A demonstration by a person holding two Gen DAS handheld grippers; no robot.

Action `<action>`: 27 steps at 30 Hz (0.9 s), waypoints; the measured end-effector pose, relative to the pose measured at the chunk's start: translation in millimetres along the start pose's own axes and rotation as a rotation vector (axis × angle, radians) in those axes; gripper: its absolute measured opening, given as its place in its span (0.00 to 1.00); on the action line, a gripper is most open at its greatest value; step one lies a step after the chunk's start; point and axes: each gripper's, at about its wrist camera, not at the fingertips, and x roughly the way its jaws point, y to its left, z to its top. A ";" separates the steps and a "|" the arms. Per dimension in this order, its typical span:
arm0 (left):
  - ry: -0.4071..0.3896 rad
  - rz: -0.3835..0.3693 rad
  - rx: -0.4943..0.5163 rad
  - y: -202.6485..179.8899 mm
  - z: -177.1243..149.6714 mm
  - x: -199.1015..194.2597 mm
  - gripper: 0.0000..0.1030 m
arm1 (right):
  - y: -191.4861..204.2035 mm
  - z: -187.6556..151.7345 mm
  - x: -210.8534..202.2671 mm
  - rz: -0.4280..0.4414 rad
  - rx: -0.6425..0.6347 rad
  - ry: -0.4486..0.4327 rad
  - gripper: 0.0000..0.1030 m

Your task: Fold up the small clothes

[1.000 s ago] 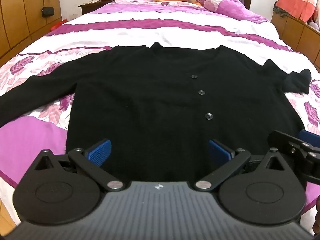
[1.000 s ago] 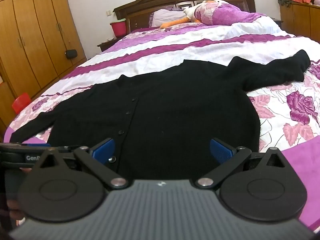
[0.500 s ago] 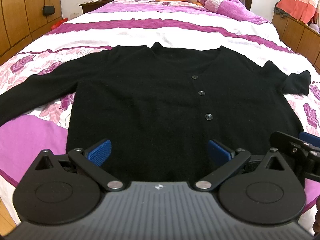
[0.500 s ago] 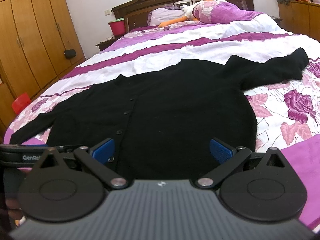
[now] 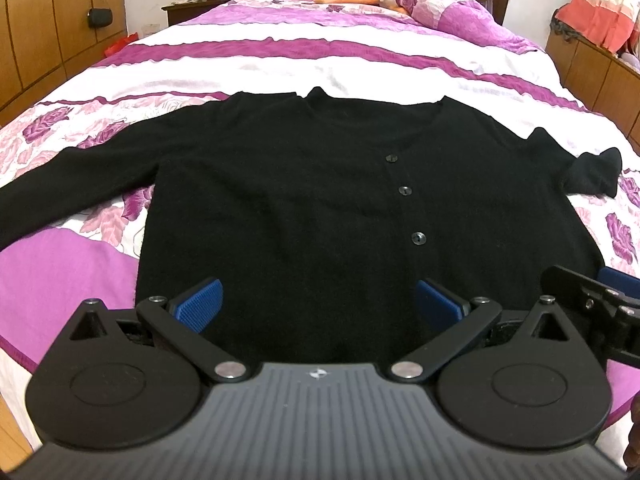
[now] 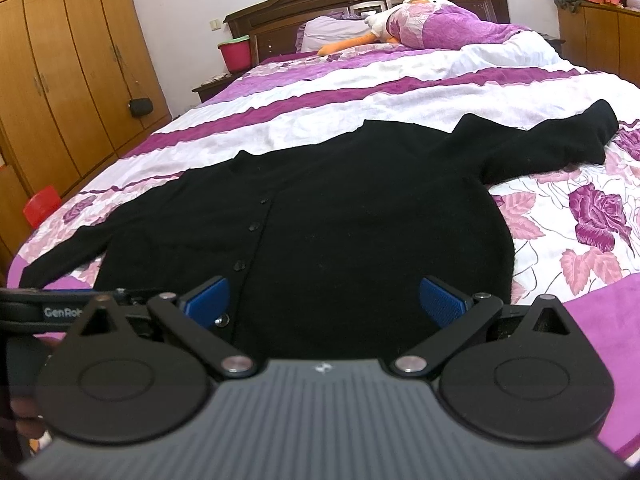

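A black buttoned cardigan (image 5: 320,200) (image 6: 340,220) lies spread flat on the bed, front up, sleeves stretched out to both sides. My left gripper (image 5: 319,304) is open over the cardigan's bottom hem, left of the button row, with nothing between its blue pads. My right gripper (image 6: 326,300) is open too, over the hem on the right half of the cardigan. Each gripper shows at the edge of the other's view. The right sleeve (image 6: 560,144) ends in a folded cuff.
The bed (image 5: 360,56) has a purple, white and floral cover. Pillows and a plush toy (image 6: 400,20) lie at the headboard. Wooden wardrobes (image 6: 60,80) line the left wall; a pink bucket (image 6: 234,50) sits on a nightstand. Low wooden cabinets (image 5: 592,68) stand right.
Both grippers have crept slightly closer and lower toward the cardigan's hem. Both stay open and the cardigan has not moved.
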 end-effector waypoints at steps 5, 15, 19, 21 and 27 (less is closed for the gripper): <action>-0.002 -0.002 -0.003 0.6 0.9 -1.5 1.00 | 0.5 0.7 -0.3 0.001 0.000 0.002 1.00; 0.004 -0.004 -0.002 -2.1 2.1 -1.9 1.00 | 1.2 2.1 -0.5 -0.001 -0.005 0.003 1.00; 0.004 -0.003 -0.004 -2.7 2.1 -1.8 1.00 | 1.1 2.2 -0.5 0.000 -0.004 0.003 1.00; 0.006 -0.002 -0.005 -2.2 2.1 -1.4 1.00 | 1.2 2.2 -0.5 0.000 -0.004 0.004 1.00; 0.010 0.001 -0.009 -0.6 2.7 0.5 1.00 | 0.4 3.6 1.0 -0.002 0.000 0.007 1.00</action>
